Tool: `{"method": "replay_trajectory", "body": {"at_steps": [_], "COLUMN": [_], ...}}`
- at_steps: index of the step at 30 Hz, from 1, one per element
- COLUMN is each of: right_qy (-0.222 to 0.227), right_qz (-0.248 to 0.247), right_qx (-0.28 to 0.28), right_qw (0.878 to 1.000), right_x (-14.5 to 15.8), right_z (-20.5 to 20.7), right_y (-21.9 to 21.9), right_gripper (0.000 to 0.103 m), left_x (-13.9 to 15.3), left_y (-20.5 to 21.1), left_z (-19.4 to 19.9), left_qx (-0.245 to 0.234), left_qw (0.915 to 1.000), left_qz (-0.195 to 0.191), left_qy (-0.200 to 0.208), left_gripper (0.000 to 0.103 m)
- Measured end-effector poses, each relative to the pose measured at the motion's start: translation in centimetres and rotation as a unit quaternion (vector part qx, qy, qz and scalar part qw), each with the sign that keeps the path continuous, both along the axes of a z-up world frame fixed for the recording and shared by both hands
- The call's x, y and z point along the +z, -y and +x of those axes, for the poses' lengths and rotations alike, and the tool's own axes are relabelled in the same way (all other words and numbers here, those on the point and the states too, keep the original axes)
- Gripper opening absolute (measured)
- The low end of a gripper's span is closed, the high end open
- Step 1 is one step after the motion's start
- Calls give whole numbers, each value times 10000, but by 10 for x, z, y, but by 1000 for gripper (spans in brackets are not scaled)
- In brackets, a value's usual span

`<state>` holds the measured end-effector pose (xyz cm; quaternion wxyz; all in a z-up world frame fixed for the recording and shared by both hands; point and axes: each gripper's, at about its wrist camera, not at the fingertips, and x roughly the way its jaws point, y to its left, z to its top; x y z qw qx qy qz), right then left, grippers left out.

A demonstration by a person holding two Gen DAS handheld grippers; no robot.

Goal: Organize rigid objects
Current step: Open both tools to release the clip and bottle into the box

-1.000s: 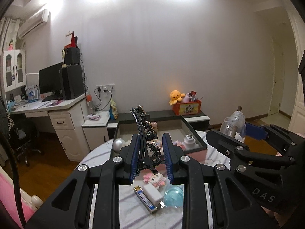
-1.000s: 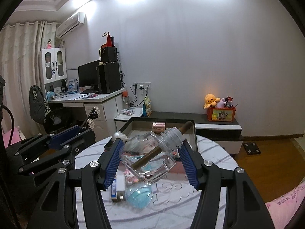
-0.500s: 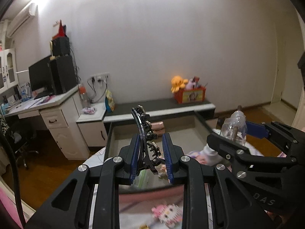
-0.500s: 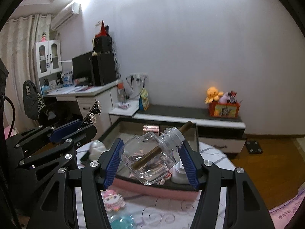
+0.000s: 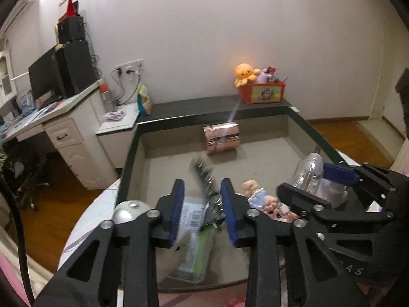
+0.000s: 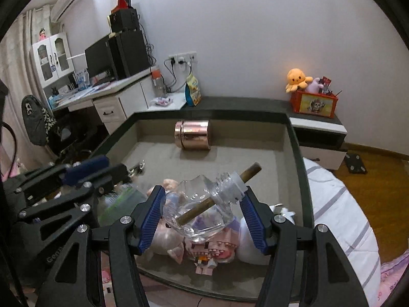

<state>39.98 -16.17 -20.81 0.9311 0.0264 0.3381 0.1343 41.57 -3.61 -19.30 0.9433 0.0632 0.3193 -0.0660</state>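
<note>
Both grippers hang over a dark-rimmed storage box (image 5: 133,143) (image 6: 296,138). My left gripper (image 5: 202,199) has opened; the black beaded hair clip (image 5: 207,181) is blurred between its blue pads (image 5: 176,204), falling loose into the box. My right gripper (image 6: 202,215) has its jaws spread around a clear glass bottle (image 6: 202,204) with a brown stick (image 6: 219,194) through its neck; the pads (image 6: 150,215) stand slightly off the glass. The bottle also shows in the left wrist view (image 5: 309,174).
In the box lie a rose-gold tin (image 5: 222,138) (image 6: 193,134), a packaged item (image 5: 194,230), small dolls (image 5: 258,194) and pink toys (image 6: 209,250). A silver bell (image 5: 130,209) sits on the round table left of the box.
Both grippers moved forward and down over the box. The left jaws opened and released the hair clip. The right jaws widened around the bottle.
</note>
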Motion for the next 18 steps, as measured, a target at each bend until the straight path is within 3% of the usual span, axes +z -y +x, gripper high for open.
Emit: {"method": "replay_trajectory", "body": {"at_steps": [3, 4, 7, 18], "right_qy": [82, 160, 422, 1388], "right_qz": [-94, -78, -63, -236], "right_qx": [-103, -137, -253, -378], "right_qw": [9999, 9997, 9988, 9893], "right_x": [5, 10, 26, 90], "right_z": [-8, -15, -34, -161], "right_y": [2, 3, 6, 0], "right_gripper": [72, 78, 92, 93], "left_x": [11, 17, 34, 88], "left_y": [-14, -19, -31, -41], "left_z": [-11, -20, -48, -183], "left_qx": [129, 251, 412, 465], "left_qw": [9997, 9992, 9971, 9891], "left_qz": [-120, -151, -265, -461], "left_qy": [143, 258, 585, 1318], "left_gripper": [60, 72, 90, 101]}}
